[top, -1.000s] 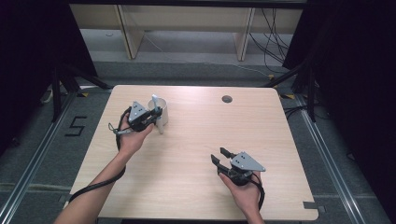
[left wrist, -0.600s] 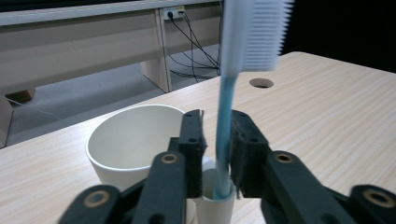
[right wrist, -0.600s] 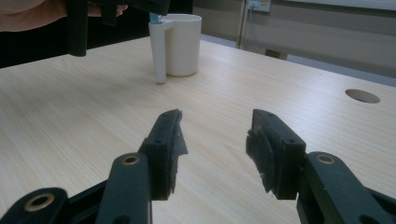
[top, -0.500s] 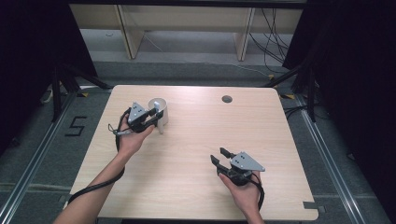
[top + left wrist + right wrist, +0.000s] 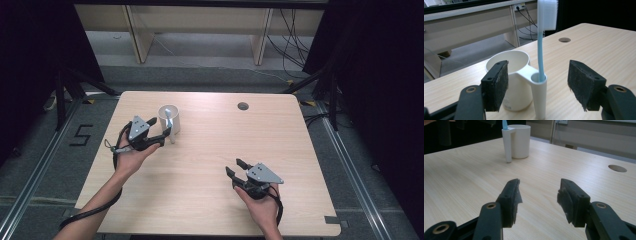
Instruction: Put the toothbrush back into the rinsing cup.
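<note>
At upper left of the high view, a toothbrush (image 5: 540,50) is stood upright in the handle socket of a cup (image 5: 169,119) — framed between the left gripper (image 5: 164,136)'s just-opened jaws, untouched, while the right gripper (image 5: 236,167) is held agape well apart.

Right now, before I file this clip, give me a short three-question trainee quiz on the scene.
1. True or false: the toothbrush stands upright in the holder tube on the cup.
2. Which is it: are the left gripper pads A) pressed on the holder tube, or B) apart from it on either side?
3. What lies between the right gripper pads?

Key: 1 true. 2 B; its jaws have just been opening. 3 Nothing, just bare table.
</note>
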`<state>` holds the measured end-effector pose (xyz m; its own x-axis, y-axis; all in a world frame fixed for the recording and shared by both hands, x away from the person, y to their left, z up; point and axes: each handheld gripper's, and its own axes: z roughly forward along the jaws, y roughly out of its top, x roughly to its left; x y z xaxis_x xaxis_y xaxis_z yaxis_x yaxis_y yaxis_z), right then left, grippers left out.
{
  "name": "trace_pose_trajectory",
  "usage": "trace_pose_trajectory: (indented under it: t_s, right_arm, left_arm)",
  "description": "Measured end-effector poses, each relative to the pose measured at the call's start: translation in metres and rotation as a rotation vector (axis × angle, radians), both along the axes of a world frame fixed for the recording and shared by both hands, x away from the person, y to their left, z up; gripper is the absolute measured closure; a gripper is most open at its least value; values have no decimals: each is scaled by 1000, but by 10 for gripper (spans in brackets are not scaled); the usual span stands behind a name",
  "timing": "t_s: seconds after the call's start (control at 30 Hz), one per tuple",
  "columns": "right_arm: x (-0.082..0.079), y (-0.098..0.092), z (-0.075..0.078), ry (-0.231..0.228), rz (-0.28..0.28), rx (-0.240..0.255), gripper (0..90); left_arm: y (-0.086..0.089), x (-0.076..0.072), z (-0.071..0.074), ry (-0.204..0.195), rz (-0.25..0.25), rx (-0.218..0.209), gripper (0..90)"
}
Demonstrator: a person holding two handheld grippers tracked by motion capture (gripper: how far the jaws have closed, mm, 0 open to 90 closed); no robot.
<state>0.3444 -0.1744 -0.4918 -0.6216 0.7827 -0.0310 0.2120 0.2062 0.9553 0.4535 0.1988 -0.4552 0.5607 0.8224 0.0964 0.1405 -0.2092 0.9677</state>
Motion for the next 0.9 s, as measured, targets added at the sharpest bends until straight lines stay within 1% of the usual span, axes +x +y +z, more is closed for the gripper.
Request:
trace_pose_trajectory:
  t_s: [0.03,0.07,0.1,0.13,0.17,0.23,0.27,0.3,0.33,0.37,0.4,0.43,0.47,0.5,0.53,0.57,0.6,0.63,0.67,0.7,0.73,0.77,0.8,0.83,0.87,0.9]
  right_arm:
    - [-1,0,0,4,-8,2,508]
    - [0,1,-1,2,1,14,507]
    - [-1,1,-1,16,-12,8,505]
    - [0,0,-1,4,-12,-2,503]
    - [0,0,-1,4,-12,-2,503]
    - [0,-1,-1,0,-11,-4,500]
    - [-1,-1,-2,21,-12,-1,498]
    - [-1,-1,-2,29,-12,8,498]
    - [-1,-1,-2,30,-14,7,497]
    - [0,-1,-2,20,-10,-2,496]
    - [-2,0,-3,53,-26,22,495]
    - [-3,1,-3,60,-33,26,495]
    - [-3,1,-3,57,-29,24,494]
    - [-3,1,-3,57,-29,24,494]
    - [1,-1,-4,15,-9,-4,493]
    - [1,-1,-4,15,-9,-4,493]
    - [0,1,-5,45,-3,21,491]
    - [0,1,-5,40,-6,25,490]
    - [0,1,-5,40,-6,25,490]
    - [0,0,-5,49,-10,22,488]
    - [-1,0,-5,56,-15,16,486]
    - [-1,0,-5,56,-15,16,486]
    - [-1,0,-5,61,-14,10,483]
    - [0,-1,-6,40,-13,-8,480]
    - [0,0,-6,69,-6,3,472]
    - [0,1,-7,74,-8,7,466]
  left_arm:
    - [0,0,0,0,0,0,318]
    - [5,-7,0,3,3,3,312]
    - [7,-11,0,6,2,4,307]
    - [9,-15,0,14,2,-1,304]
    - [9,-15,0,14,2,-1,301]
    - [15,-23,-1,21,-1,-3,299]
    - [19,-29,-3,26,-1,-5,299]
    - [21,-33,-4,32,-8,-12,299]
    - [24,-34,-4,19,-5,-11,300]
    - [25,-42,-7,56,14,-27,300]
    - [40,-35,-1,-65,-55,173,300]
    - [37,-41,-5,-29,-31,117,301]
    - [31,-53,-13,67,10,-23,301]
    - [31,-53,-13,67,10,-23,301]
    - [34,-60,-18,65,11,-22,301]
    - [34,-60,-18,65,11,-22,301]
    - [38,-67,-23,77,23,-25,301]
    - [40,-71,-28,78,21,-43,301]
    - [40,-71,-28,78,21,-43,301]
    - [42,-80,-36,98,33,-34,300]
    - [43,-83,-39,103,33,-39,299]
    - [43,-83,-39,103,33,-39,298]
    - [45,-88,-45,102,36,-48,298]
    - [46,-90,-47,102,39,-50,297]
    - [47,-94,-52,105,45,-80,296]
    - [48,-97,-54,107,54,-88,294]
